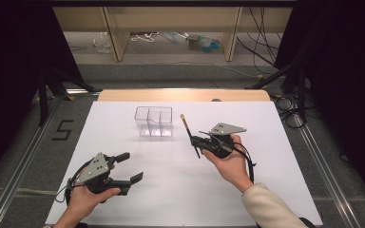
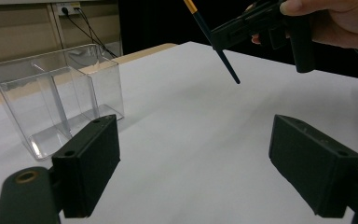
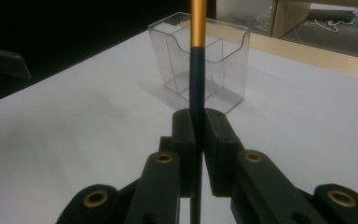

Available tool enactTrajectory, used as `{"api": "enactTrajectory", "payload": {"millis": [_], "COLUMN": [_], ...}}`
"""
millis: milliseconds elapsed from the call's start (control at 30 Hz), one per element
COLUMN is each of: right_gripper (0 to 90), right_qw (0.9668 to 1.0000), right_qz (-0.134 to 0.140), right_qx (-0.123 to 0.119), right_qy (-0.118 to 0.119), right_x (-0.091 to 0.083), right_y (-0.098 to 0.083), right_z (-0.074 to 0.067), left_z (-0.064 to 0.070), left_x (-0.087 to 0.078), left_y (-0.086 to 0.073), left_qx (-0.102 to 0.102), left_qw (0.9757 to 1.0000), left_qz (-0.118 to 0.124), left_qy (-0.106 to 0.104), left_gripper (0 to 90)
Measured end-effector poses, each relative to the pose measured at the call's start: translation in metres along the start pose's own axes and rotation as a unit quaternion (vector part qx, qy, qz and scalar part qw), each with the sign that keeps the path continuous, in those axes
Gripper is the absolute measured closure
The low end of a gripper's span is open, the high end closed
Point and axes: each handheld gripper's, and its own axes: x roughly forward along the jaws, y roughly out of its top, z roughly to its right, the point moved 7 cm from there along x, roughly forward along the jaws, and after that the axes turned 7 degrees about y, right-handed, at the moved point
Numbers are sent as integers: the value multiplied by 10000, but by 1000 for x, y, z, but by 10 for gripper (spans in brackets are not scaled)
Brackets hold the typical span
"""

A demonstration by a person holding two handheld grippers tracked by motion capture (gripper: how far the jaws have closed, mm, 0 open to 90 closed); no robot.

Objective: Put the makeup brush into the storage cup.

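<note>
While the right gripper (image 1: 196, 141) clamps a slim dark-blue pencil-like stick w/ a gold band near its top (image 1: 188, 134), jaws shut tight on its lower half, the stick rides above the white table sheet (image 1: 171, 190), tilted, just right of the clear plastic two-compartment holder box (image 1: 153, 121) & not yet over it. Left gripper (image 1: 127, 167) sits near the front-left of the sheet, jaws wide, nothing between them, well apart from the box.

Risks, as I judge: the box looks light & nothing pins it, so if the stick's tip catches the rim or the divider it may shove or tip the box. Grip is low on the stick, so it could pivot in the pads. Releasing while tilted may let it fall outside the box.
</note>
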Motion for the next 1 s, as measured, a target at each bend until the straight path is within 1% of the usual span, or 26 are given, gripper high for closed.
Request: {"api": "enactTrajectory", "payload": {"millis": [33,67,167,200,233,267,300,367,400,467,500,533,567,600,633,700,767,800,867,933,967,1000], "right_gripper": [839,839,839,839,839,839,839,839,839,839,839,839,839,839,839,839,839,839,839,839,838,839], "right_qw": [10000,10000,10000,10000,10000,10000,10000,10000,9999,9999,9999,9998,9998,9998,9997,9997,9998,9997,9997,9997,9996,9995], "right_qz": [14,-28,3,21,21,23,23,8,-26,-26,-55,-42,-42,-10,-18,-42,-41,-71,-39,-51,-27,-84], "right_qx": [-22,-37,-31,-6,-6,-24,-24,-47,-38,-55,-67,-73,-73,-103,-74,-100,-103,-86,-102,-101,-96,-88], "right_qy": [9,-19,21,59,59,81,81,85,146,162,133,203,203,153,223,203,189,239,233,232,265,279], "right_x": [1,0,1,2,2,4,4,6,8,8,8,10,10,10,11,11,11,12,12,12,13,14], "right_y": [0,-1,0,0,0,0,0,0,-1,-1,-2,-2,-2,-1,-1,-2,-2,-2,-2,-2,-2,-3], "right_z": [0,0,-2,-3,-3,-5,-5,-6,-8,-9,-9,-11,-11,-11,-13,-13,-13,-15,-16,-17,-17,-18], "left_z": [0,0,0,-1,-1,-1,-2,-3,-3,-3,-3,-3,-3,-3,-3,-2,-2,-1,-1,0,1,1], "left_x": [0,0,0,0,0,-1,-1,-1,-1,0,0,1,1,2,3,7,11,14,18,22,26,28], "left_y": [0,0,0,0,0,0,1,2,2,2,2,4,4,4,6,8,11,13,18,24,26,29], "left_qx": [-6,-1,-10,51,51,-20,26,13,-64,-65,-86,-112,-112,-153,-111,-245,-279,-301,-393,-408,-431,-373], "left_qw": [10000,10000,10000,10000,10000,10000,10000,10000,9999,9999,9999,9998,9998,9997,9998,9995,9993,9992,9987,9985,9981,9984], "left_qz": [1,-7,3,-3,-3,4,14,55,44,61,76,107,107,120,162,195,225,271,322,368,429,436], "left_qy": [2,12,5,14,14,36,46,43,76,80,74,89,89,117,101,104,89,56,55,42,15,7], "left_gripper": [161,161,161,162,164,167,167,170,171,172,173,180,185,185,189,191,192,193,196,201,208,229]}}
